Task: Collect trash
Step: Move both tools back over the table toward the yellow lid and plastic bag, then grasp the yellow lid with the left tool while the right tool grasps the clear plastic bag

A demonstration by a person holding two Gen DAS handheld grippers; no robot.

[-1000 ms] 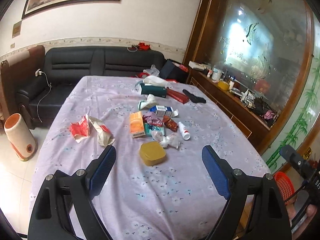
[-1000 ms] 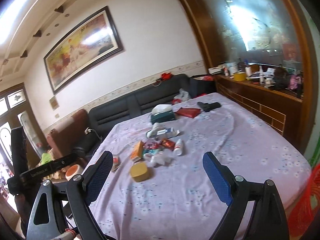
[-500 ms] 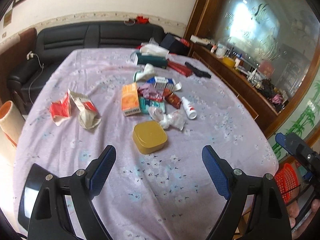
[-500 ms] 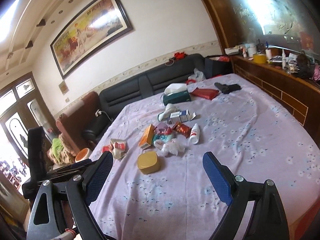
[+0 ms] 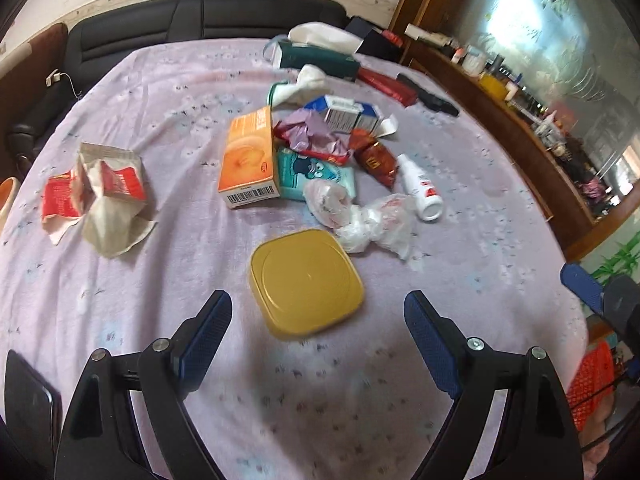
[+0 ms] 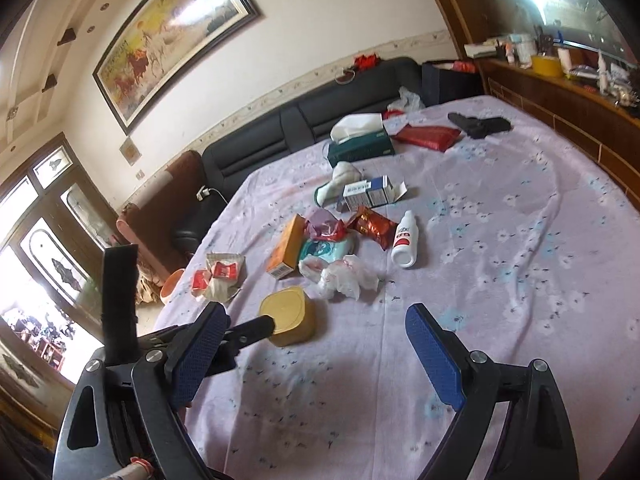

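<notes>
— What are the wrist cameras giving you?

— Nearest, my left gripper [image 5: 316, 340] is hovering wide open and empty over the yellow tub [image 5: 306, 282]; beyond it the trash pile [image 5: 316, 152] is lying mid-table. Only the right view is showing the painting [image 6: 172, 36].

— Surface?

— A lilac flowered tablecloth [image 5: 180, 92], a black sofa [image 6: 288, 128] behind. My right gripper [image 6: 316, 354] is also gaping, holding nothing.

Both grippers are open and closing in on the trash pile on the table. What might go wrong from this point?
1. The yellow tub is wide; the left gripper, open and empty, may barely span it, so it could slip.
2. The crumpled plastic bag touches the white bottle, which lies on its side and might roll when the bag is pulled.
3. The right gripper works close beside the left, so they may collide.
</notes>
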